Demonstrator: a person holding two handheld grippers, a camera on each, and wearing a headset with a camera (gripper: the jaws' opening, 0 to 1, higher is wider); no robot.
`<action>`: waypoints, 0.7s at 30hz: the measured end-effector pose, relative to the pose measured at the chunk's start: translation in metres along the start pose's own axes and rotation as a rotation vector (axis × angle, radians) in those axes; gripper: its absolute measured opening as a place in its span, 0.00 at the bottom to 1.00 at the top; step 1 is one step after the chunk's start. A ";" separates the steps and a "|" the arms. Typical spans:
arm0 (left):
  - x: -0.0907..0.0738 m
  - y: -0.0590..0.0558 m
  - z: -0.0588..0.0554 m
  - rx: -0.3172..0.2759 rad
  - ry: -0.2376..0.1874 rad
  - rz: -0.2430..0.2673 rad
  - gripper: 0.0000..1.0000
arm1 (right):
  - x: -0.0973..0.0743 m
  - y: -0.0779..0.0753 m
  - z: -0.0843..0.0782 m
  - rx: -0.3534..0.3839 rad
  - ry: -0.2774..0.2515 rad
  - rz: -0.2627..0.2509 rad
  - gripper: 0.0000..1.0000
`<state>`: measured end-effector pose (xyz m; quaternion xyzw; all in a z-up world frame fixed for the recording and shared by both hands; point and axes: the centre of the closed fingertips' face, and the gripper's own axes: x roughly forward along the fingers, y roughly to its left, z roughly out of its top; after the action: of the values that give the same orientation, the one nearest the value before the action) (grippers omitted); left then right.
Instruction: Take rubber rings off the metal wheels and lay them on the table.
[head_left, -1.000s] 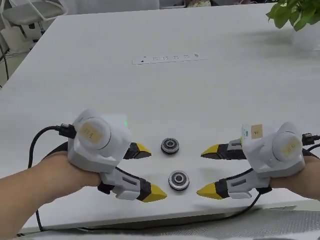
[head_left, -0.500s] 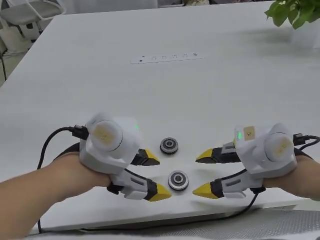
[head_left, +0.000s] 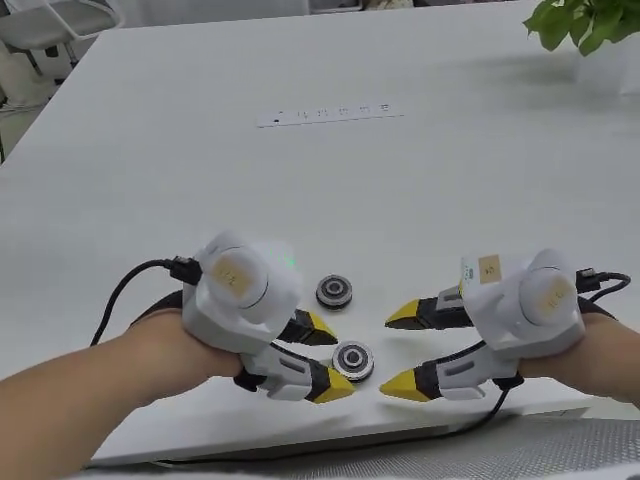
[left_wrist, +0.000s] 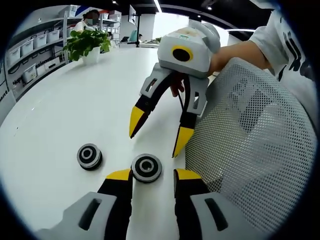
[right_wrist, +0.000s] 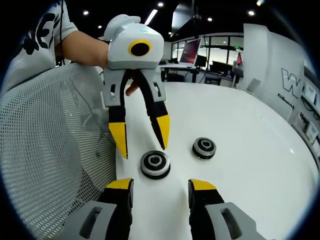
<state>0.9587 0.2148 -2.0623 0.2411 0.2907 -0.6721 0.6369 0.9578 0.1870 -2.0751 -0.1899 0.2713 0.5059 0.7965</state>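
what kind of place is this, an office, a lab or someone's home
Probably an open-plan office or lab, not a home. There is a long white table with a built-in socket strip, shelves of storage bins along one wall, and a monitor on desks further back. A potted plant stands at the table's far end.

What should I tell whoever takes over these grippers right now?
Left gripper: open, empty, jaws pointed at the near metal wheel.
Right gripper: open, empty, facing it from the opposite side.
Far metal wheel lies flat just beyond, on the white table.
Done: nothing; both wheels wear their black rubber rings.
To do: pull both rings off and lay them on the table.
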 end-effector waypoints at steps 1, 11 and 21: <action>0.000 0.001 0.001 -0.002 -0.004 0.001 0.27 | 0.000 0.000 -0.001 0.001 0.001 0.000 0.42; 0.008 0.002 0.006 -0.032 -0.024 -0.001 0.19 | 0.001 0.001 -0.003 0.006 0.005 0.001 0.42; 0.008 0.005 0.005 -0.016 -0.032 0.029 0.12 | 0.003 0.002 -0.003 0.004 0.011 0.008 0.42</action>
<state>0.9630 0.2052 -2.0649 0.2294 0.2826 -0.6642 0.6529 0.9559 0.1884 -2.0797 -0.1901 0.2773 0.5074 0.7935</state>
